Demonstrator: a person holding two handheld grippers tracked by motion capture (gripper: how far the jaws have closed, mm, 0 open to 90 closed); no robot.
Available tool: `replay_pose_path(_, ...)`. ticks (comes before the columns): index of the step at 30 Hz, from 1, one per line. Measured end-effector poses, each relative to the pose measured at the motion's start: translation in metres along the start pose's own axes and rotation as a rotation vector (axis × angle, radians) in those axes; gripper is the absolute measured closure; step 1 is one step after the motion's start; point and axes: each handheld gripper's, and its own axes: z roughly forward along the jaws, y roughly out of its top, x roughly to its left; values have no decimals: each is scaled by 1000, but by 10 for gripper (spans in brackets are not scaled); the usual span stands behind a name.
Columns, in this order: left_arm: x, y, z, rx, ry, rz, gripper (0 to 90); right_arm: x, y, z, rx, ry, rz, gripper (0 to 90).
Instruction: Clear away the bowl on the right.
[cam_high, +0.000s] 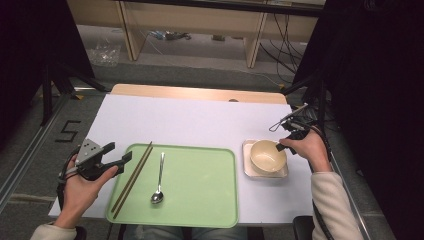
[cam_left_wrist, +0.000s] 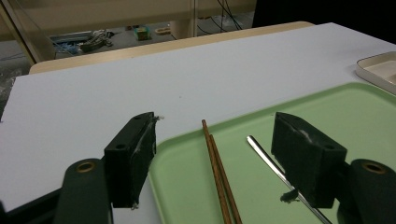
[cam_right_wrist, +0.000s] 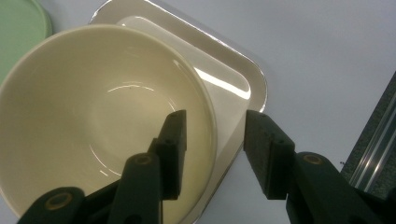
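my right gripper (cam_right_wrist: 212, 156) is at the bowl (cam_right_wrist: 93, 116), spread apart, with one jaw inside the rim and the other outside it, so the near wall of the bowl sits in the gap between them. neither pad presses the rim that i can see; there is space on the outer side. the bowl stands upright on a square cream plate (cam_right_wrist: 233, 79), and in the high view my right hand (cam_high: 307, 147) comes at the bowl (cam_high: 268, 156) from its right side, the gripper (cam_high: 281, 146) right at the rim.

taking the green tray (cam_high: 205, 190) as the landmark: the plate (cam_high: 248, 167) with the bowl lies just beside the tray's right edge, on the white sheet (cam_high: 200, 120), close to it but not on it. the chopsticks (cam_high: 132, 177) lie together along the tray's left edge, slanted, their far tips reaching the tray's back left corner. the spoon (cam_high: 159, 180) lies on the tray just right of them, its bowl end toward me.

my left gripper (cam_high: 119, 152) hangs at the tray's left edge, jaws wide apart and gripping nothing. in its own view the chopsticks (cam_left_wrist: 219, 172) and the spoon handle (cam_left_wrist: 275, 170) run between the two jaws, below them on the tray (cam_left_wrist: 261, 116), and i cannot tell whether anything touches.
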Motion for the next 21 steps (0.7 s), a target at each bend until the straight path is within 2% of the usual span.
replay_pose_path(1, 0, 0, 0, 1, 1, 0, 306, -3, -1, 0, -8, 9, -34, 613)
replay_pose_path(3, 0, 0, 1, 3, -2, 1, 307, -3, -1, 2, 14, 22, -28, 631)
replay_pose_path(5, 0, 0, 1, 4, -2, 4, 307, -1, -1, 7, 20, 11, -22, 658)
replay_pose_path(6, 0, 0, 1, 3, -2, 3, 308, -1, -2, 11, 2, 9, -36, 676)
replay_pose_path(7, 0, 0, 1, 2, -1, 3, 308, -1, -2, 12, 27, 11, -46, 697)
replay_pose_path(9, 0, 0, 1, 2, -1, 2, 308, 1, -1, 16, 39, 8, -49, 745)
replay_pose_path(10, 0, 0, 1, 2, -1, 3, 309, -2, -1, 20, 18, 5, -104, 766)
replay_pose_path(12, 0, 0, 1, 1, -2, 3, 309, 1, -1, 22, 43, 12, -56, 803)
replay_pose_path(15, 0, 0, 1, 1, -5, 5, 309, 2, -1, 26, 58, 9, -47, 808)
replay_pose_path(17, 0, 1, 1, -1, -4, 3, 309, 1, -1, 26, 52, 15, -52, 813)
replay_pose_path(21, 0, 1, 1, 0, -4, 6, 310, 1, 0, 28, 27, 24, -32, 830)
